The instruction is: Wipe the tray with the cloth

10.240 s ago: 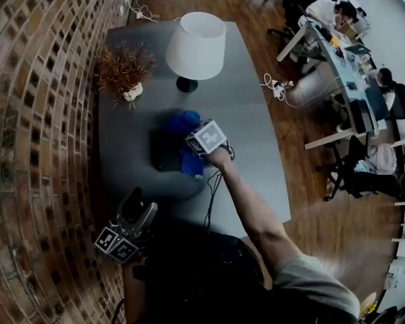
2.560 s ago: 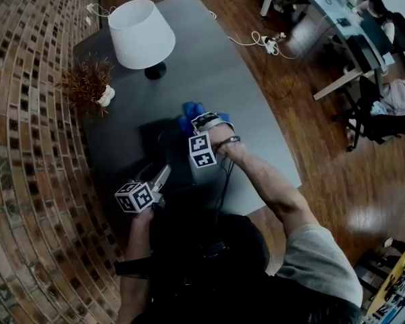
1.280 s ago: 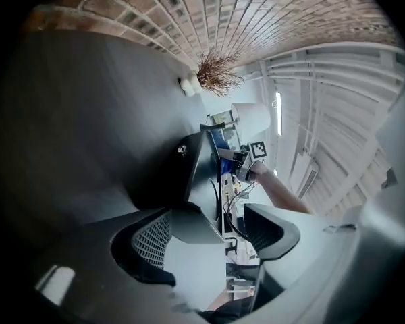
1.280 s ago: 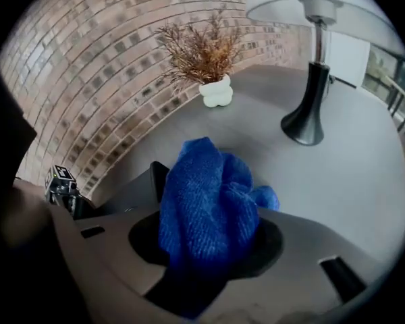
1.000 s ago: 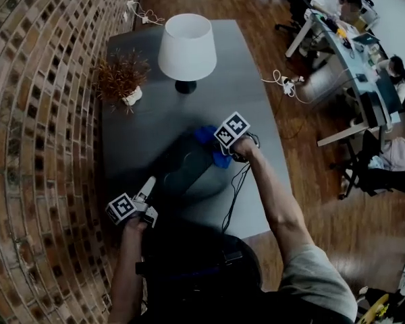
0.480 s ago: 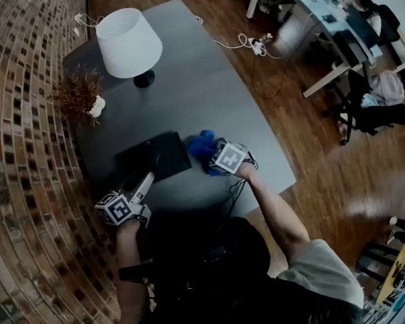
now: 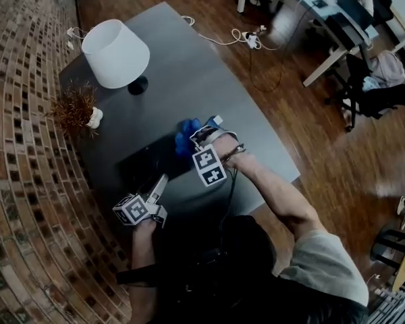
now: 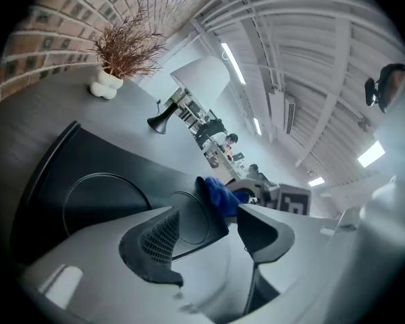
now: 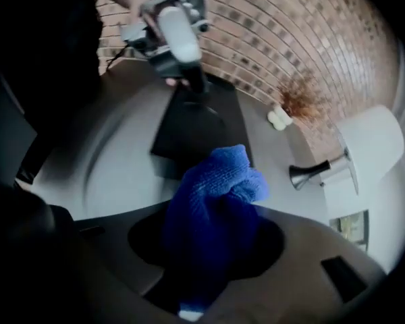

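A: Where do the edges lie, and what surface is open?

B: The grey counter [image 7: 196,79] runs along a brick wall [image 7: 20,181] on its left. Its right edge gives onto wooden floor [image 7: 310,147]. A white-shaded lamp [image 7: 115,52] and a dried plant in a white pot [image 7: 75,110] stand at the far left. Bare surface spreads right of them and along the right edge.

A: And the flat black rectangular tray [image 7: 148,164]?

B: It has circular recesses and lies near the counter's near edge. The left tool [image 7: 160,184], whose jaws have just been closing yet stand apart, has the tray's near corner between them. The right tool [image 7: 199,139] is clamped on the bunched blue cloth [image 7: 187,130], by the tray's right end.
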### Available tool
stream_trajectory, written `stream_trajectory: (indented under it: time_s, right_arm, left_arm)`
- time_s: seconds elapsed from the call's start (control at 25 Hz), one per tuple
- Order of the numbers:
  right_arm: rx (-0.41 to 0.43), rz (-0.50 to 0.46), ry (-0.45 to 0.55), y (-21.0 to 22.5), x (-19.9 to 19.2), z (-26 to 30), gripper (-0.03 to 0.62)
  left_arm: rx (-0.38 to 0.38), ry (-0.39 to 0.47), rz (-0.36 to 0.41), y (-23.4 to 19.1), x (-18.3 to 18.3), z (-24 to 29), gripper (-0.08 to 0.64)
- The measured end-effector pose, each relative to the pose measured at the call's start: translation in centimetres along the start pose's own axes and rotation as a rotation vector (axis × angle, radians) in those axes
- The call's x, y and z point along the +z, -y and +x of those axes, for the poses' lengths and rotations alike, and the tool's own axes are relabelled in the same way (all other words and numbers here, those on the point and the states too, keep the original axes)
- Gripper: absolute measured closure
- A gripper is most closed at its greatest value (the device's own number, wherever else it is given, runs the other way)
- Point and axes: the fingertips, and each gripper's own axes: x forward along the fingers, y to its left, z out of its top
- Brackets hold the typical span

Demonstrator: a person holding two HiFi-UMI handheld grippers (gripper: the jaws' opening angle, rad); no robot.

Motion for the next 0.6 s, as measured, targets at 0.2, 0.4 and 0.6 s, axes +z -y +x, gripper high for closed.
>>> stream_trajectory:
  time_s: [0.2,0.4,0.6]
  right_arm:
    - [0.247,-0.086,0.047,-9.8,0.9,-2.2,0.423]
    - [-0.022,0.172,-0.109,2.1,-4.8,2.1,0.422]
    - [-0.035,0.026,-0.103,5.3,-3.2,6.8,0.423]
  left_arm:
    - [0.0,0.0,-0.01,-0.1,0.1,-0.1,0.29]
    - [0.011,0.012,-0.018,-0.1,0.2,-0.1,0.29]
    - [0.016,0.029,-0.046,0.1,0.0,0.0,0.29]
